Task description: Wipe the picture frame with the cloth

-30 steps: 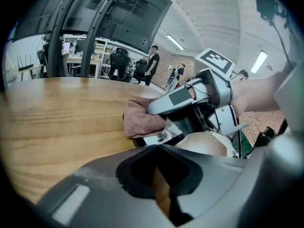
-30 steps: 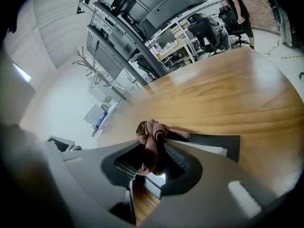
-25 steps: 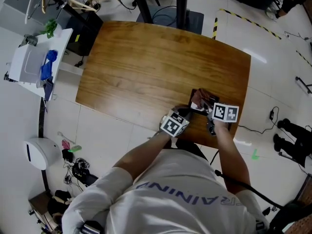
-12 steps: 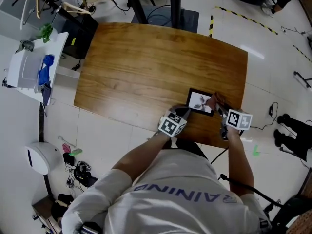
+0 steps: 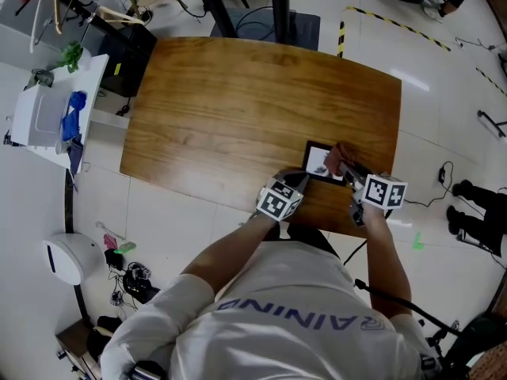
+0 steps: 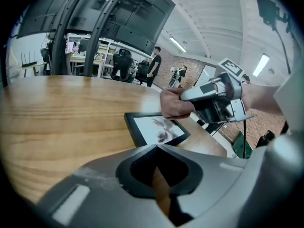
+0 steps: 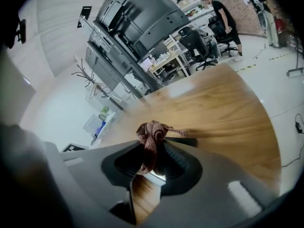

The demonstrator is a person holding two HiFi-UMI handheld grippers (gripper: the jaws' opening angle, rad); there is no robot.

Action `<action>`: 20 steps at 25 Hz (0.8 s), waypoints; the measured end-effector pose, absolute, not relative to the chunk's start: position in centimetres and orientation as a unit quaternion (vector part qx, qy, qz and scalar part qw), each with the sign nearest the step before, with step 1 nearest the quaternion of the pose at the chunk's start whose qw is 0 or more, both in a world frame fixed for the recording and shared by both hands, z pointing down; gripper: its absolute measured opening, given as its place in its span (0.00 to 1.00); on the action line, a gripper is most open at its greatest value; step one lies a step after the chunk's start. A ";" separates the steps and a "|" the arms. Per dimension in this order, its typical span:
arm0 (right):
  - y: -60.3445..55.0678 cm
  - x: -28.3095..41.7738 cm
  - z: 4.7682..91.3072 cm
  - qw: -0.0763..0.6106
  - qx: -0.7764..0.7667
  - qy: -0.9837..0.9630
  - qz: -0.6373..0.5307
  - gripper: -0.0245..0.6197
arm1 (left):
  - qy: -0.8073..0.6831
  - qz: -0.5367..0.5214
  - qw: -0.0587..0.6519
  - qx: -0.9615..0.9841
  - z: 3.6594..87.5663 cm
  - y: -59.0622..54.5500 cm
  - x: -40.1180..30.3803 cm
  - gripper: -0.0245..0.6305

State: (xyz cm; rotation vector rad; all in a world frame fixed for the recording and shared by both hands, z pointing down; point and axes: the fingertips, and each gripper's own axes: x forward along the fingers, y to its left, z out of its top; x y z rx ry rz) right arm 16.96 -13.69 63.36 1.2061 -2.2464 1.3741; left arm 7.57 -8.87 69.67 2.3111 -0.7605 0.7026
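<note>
A black picture frame [image 5: 318, 161] with a pale flower print lies flat near the front right corner of the wooden table [image 5: 238, 101]. My right gripper [image 5: 343, 165] is shut on a bunched reddish-brown cloth [image 5: 336, 157] that rests on the frame's right part. In the right gripper view the cloth [image 7: 149, 136] sticks up out of the shut gripper [image 7: 149, 151]. My left gripper [image 5: 299, 182] sits at the frame's near left corner, jaws shut with nothing between them. In the left gripper view the frame [image 6: 154, 128] lies just beyond that gripper [image 6: 156, 148], and the cloth [image 6: 175, 103] presses on its far edge.
The table's front edge runs just under both grippers. A white side cart [image 5: 40, 121] with a blue object [image 5: 74, 108] stands off the table's left. Cables and a white round device [image 5: 63, 253] lie on the floor. People and office chairs show far off in both gripper views.
My right gripper swept the cloth rightward across the frame, then came back a little to the left onto it. The left gripper stayed at the frame's corner.
</note>
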 end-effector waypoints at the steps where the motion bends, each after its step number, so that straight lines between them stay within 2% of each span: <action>1: -13.9 15.3 63.2 0.123 0.399 -0.778 0.470 0.20 | -0.287 0.264 0.299 0.871 69.7 -8.9 7.6 0.05; 8: -13.5 8.0 66.5 0.182 0.343 -0.786 0.481 0.20 | -0.285 0.267 0.300 0.870 69.8 -8.7 7.4 0.05; 20: -12.8 13.8 68.1 0.193 0.403 -0.746 0.494 0.20 | -0.287 0.266 0.300 0.870 69.7 -8.8 7.3 0.05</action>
